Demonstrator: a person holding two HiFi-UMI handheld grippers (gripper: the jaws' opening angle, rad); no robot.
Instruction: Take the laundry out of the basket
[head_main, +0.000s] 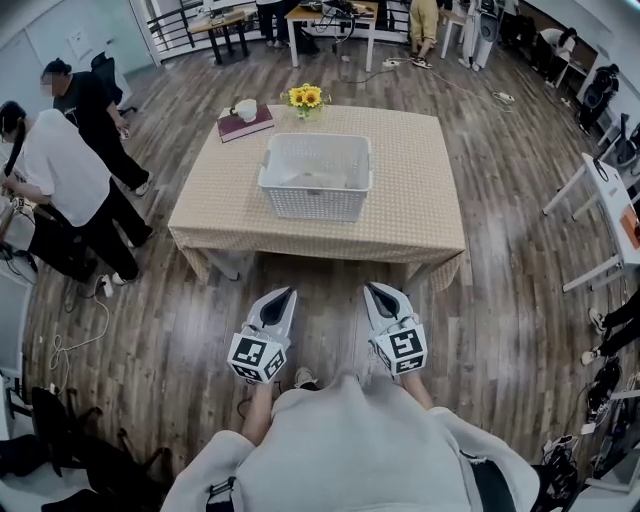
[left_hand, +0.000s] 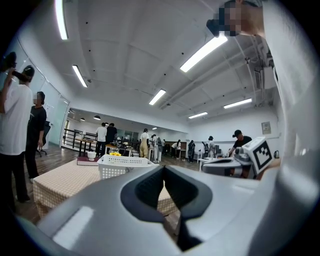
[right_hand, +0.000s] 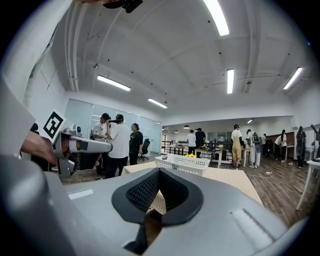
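The left tongs (head_main: 287, 294) and right tongs (head_main: 373, 290), both closed and empty, hang near the person, well short of the basket (head_main: 312, 204) mid-counter (head_main: 420, 205), so this looks like the approach; next they must reach in, open and grip the laundry (head_main: 318, 181).

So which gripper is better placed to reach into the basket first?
Right, narrowly. Both are shut, empty and short of the table, but the right gripper points almost straight at the basket; the left gripper aims right of it.
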